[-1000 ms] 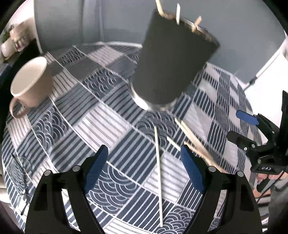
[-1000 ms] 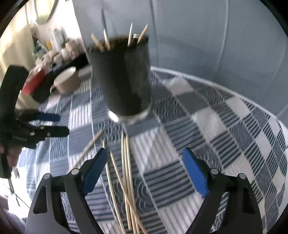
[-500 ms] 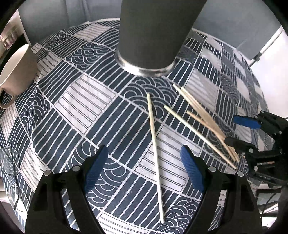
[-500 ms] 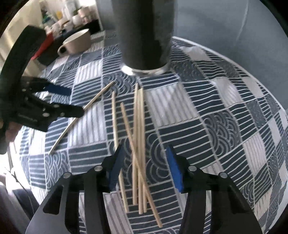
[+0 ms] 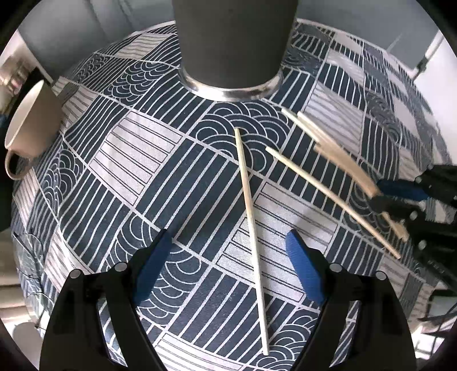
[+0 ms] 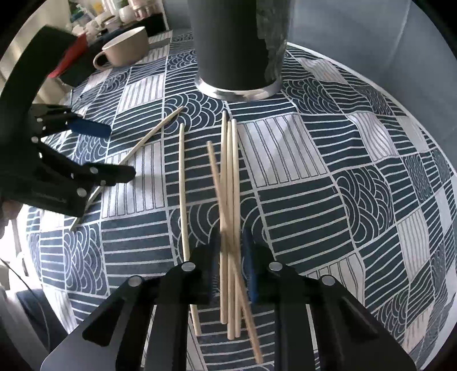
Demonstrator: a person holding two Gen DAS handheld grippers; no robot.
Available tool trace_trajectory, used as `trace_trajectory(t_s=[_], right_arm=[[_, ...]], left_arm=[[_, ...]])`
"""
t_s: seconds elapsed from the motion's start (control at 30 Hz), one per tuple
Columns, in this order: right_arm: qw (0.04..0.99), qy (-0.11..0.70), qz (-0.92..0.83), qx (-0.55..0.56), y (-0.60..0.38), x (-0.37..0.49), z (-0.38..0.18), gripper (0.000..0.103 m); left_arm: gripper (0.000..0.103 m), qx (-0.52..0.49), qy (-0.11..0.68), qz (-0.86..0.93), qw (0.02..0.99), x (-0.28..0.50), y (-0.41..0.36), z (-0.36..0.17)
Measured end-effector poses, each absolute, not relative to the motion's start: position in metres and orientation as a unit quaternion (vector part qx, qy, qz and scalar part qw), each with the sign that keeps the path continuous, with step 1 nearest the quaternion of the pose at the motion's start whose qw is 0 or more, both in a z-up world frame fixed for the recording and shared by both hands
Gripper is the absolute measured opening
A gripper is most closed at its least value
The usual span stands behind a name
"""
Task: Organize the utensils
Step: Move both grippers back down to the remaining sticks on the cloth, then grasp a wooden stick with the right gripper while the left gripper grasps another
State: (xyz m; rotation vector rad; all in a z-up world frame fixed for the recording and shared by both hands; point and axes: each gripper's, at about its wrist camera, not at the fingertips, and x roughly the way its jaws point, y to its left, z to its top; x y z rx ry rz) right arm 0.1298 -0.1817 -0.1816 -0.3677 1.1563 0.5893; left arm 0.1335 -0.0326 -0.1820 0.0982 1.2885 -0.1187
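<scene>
Several wooden chopsticks lie on the patterned tablecloth in front of a tall black holder. My right gripper is closing its jaws, and the blue pads press on a bundle of chopsticks near its near end. The bundle shows blurred in the left wrist view. My left gripper is open, low over a single chopstick that runs between its fingers untouched. Another loose chopstick lies between the two grippers.
A beige mug stands at the far left of the round table. Clutter on a dark shelf sits beyond the table's left edge. A grey wall is behind the holder.
The right jaws went from wide apart to closed around the chopstick bundle. Both grippers sank toward the tablecloth and tipped downward, so the holder's top left both views.
</scene>
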Motion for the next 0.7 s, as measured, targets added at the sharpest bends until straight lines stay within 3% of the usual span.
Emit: trace_trajectory(t_s=[0.1,0.2,0.27,0.5,0.57,0.7], right_arm=[[0.783,0.537,0.273,-0.153,-0.187,0.132,-0.182,0.014],[0.783,0.543,0.272,-0.133,-0.193,0.135,-0.181,0.013],[0.786,0.543,0.271,-0.115,-0.198,0.136,-0.178,0.005],[0.792,0.549,0.249,-0.09,-0.217,0.142,-0.179,0.005],[0.794,0.55,0.247,-0.077,-0.224,0.143,-0.177,0.005],[0.797,0.549,0.242,-0.065,-0.232,0.144,-0.172,0.005]], left_arm=[[0.075,0.04,0.6,-0.051,0.798,0.136,-0.033,-0.182],[0.062,0.032,0.603,-0.042,0.796,0.138,-0.026,-0.179],[0.049,0.027,0.606,-0.037,0.794,0.14,-0.019,-0.176],[0.025,0.009,0.612,-0.022,0.791,0.138,0.001,-0.173],[0.007,-0.004,0.616,-0.024,0.787,0.137,0.008,-0.172],[0.005,-0.024,0.623,-0.033,0.781,0.139,0.015,-0.172]])
